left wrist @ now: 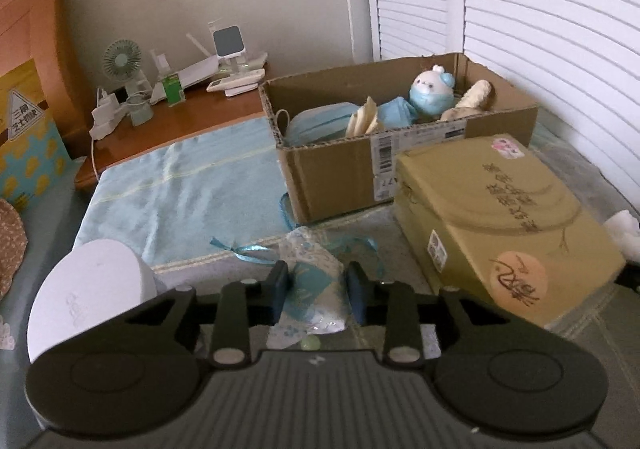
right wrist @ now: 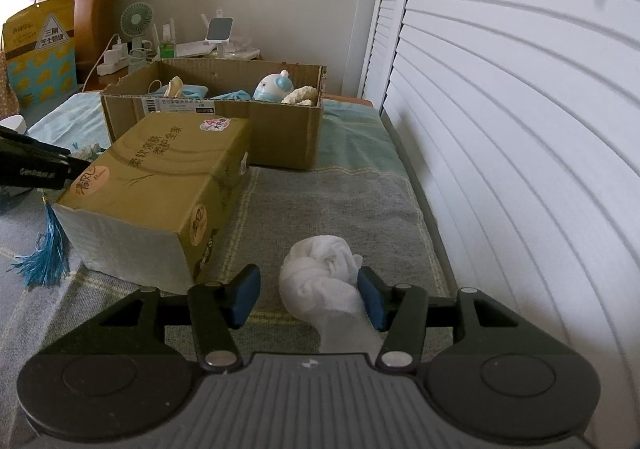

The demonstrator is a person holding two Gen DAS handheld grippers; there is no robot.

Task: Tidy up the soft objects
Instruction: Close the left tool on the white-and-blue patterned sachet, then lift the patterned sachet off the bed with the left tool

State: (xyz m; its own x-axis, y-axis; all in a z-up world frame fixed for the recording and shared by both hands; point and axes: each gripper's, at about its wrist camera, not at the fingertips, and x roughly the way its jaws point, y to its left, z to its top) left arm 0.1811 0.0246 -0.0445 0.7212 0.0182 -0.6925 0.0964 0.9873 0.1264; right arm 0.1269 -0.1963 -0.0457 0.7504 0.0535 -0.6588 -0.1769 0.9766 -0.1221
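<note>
Right wrist view: right gripper (right wrist: 308, 299) spread wide around white knotted sock (right wrist: 320, 281) on bed (right wrist: 340, 201), right pad touching, left apart. Left gripper (left wrist: 316, 295) parted around ribboned sachet (left wrist: 316, 289), grip unclear. Open cardboard box (left wrist: 332, 169) beyond with plush toy (left wrist: 432, 91). Sock likely light, squashy; best pinched across knot.

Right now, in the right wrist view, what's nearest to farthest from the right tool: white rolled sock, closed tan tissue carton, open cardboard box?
1. White rolled sock, between the right tool's fingers.
2. Closed tan tissue carton, ahead-left.
3. Open cardboard box, behind it.
</note>
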